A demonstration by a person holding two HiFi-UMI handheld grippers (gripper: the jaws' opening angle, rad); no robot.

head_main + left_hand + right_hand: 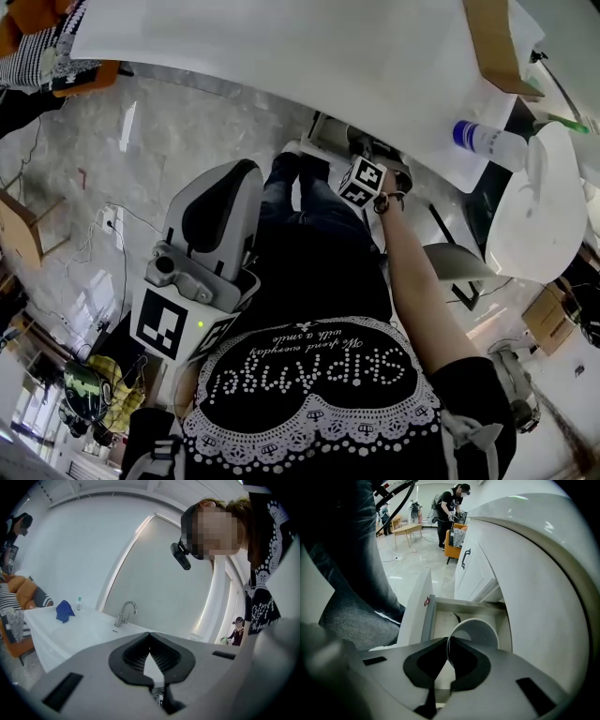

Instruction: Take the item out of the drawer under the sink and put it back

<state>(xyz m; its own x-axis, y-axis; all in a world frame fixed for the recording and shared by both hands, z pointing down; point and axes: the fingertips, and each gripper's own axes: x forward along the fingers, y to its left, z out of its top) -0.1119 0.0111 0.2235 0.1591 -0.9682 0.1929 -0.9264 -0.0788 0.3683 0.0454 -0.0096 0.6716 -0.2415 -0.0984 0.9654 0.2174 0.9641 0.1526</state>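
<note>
Head view gives you the biggest thing first: the long white counter runs across the top, with your own dark shirt and legs below it. In the right gripper view a large curved white surface fills the right side, and white cabinet doors stand beyond it.

Below those doors the drawer is pulled open, its pale floor bare where it shows.

Your left gripper is held off to your left, away from the drawer. It points roughly level toward the counter, and its jaws are together at the tips with nothing between them.

Your right gripper points steeply down at the open drawer at the end of your outstretched arm. Its jaws are clamped on the wall of the white cup, one pad inside the rim and one outside.

The cup lies tipped, its mouth turned toward the camera, within the frame of the open drawer. You cannot tell from these views whether it rests on the drawer floor or hangs just above it.

Smaller things show in the left gripper view. A chrome faucet stands upright on the counter, a crumpled blue cloth lies well to its left, and a small clear bottle stands just beside the cloth.
</note>
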